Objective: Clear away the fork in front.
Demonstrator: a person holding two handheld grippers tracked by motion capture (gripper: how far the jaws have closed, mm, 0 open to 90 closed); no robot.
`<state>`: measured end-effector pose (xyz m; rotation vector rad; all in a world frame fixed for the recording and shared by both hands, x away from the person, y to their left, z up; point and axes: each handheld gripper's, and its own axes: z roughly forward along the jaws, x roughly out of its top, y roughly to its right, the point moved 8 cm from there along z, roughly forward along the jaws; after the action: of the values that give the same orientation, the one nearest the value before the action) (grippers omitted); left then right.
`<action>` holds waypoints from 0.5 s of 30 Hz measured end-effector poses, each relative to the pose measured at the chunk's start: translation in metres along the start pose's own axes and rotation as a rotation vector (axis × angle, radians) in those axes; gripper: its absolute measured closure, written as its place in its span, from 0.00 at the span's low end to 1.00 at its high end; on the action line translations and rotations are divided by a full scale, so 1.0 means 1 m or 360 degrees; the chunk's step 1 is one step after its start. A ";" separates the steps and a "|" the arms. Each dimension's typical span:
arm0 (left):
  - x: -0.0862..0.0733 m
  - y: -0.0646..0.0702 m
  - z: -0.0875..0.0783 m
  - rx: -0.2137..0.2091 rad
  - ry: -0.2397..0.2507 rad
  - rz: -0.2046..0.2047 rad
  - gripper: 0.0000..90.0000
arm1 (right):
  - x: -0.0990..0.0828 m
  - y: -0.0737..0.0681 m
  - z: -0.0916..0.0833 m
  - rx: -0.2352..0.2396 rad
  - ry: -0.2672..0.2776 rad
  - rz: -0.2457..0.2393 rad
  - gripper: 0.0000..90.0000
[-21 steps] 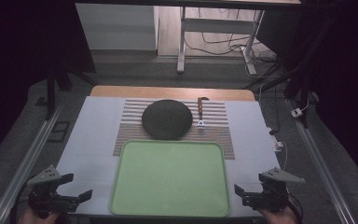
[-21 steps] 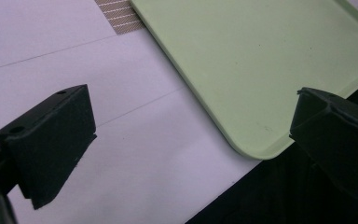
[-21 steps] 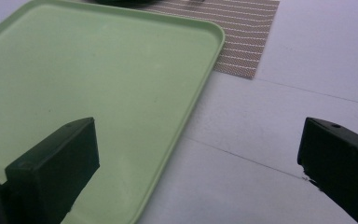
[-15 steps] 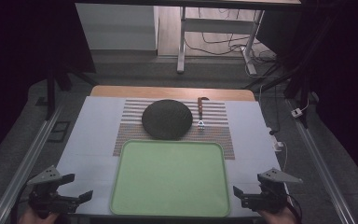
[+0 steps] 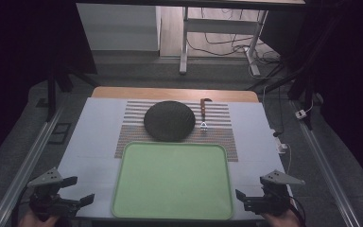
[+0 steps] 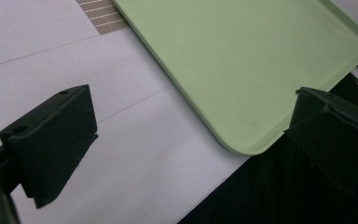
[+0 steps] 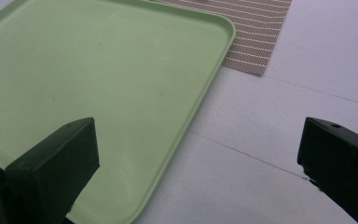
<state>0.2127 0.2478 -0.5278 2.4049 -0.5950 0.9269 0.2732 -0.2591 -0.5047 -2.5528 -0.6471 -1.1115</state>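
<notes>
High view puts the green tray (image 5: 172,179) at lower centre, between left gripper (image 5: 78,201) and right gripper (image 5: 242,198); jaws wide apart, empty; uneven grips on its thin rim could tip it.

A rectangular green plastic tray (image 5: 172,182) lies at the near edge of the white-covered table (image 5: 94,137), overlapping a striped woven placemat (image 5: 227,142) behind it. On the placemat sits a round dark plate (image 5: 168,120), with a small brown-handled knife (image 5: 203,109) just right of it.
</notes>
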 end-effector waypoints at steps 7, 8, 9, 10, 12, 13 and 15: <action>0.000 0.000 0.000 0.0004 0.0000 -0.0006 0.01 | 0.000 -0.002 0.000 0.0013 -0.0008 -0.0024 0.00; 0.000 -0.001 0.000 0.0003 0.0001 -0.0003 0.01 | 0.000 -0.002 0.000 0.0013 -0.0008 -0.0024 0.00; 0.000 0.000 0.000 0.0002 0.0003 -0.0009 0.01 | 0.001 -0.003 0.000 0.0019 0.0007 -0.0030 0.00; 0.000 0.000 0.000 0.0002 0.0004 -0.0011 0.01 | 0.001 -0.003 0.000 0.0019 0.0007 -0.0030 0.00; 0.000 -0.001 0.000 0.0002 0.0006 -0.0013 0.01 | 0.003 -0.003 0.001 0.0023 0.0014 -0.0043 0.00; 0.000 -0.001 0.000 0.0001 0.0006 -0.0014 0.01 | 0.006 -0.005 0.001 0.0029 0.0024 -0.0055 0.00; 0.000 -0.001 0.000 0.0002 0.0006 -0.0015 0.01 | 0.007 -0.006 0.001 0.0033 0.0027 -0.0057 0.00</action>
<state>0.2131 0.2485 -0.5277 2.4042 -0.5811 0.9279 0.2749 -0.2521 -0.5000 -2.5210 -0.6990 -1.1312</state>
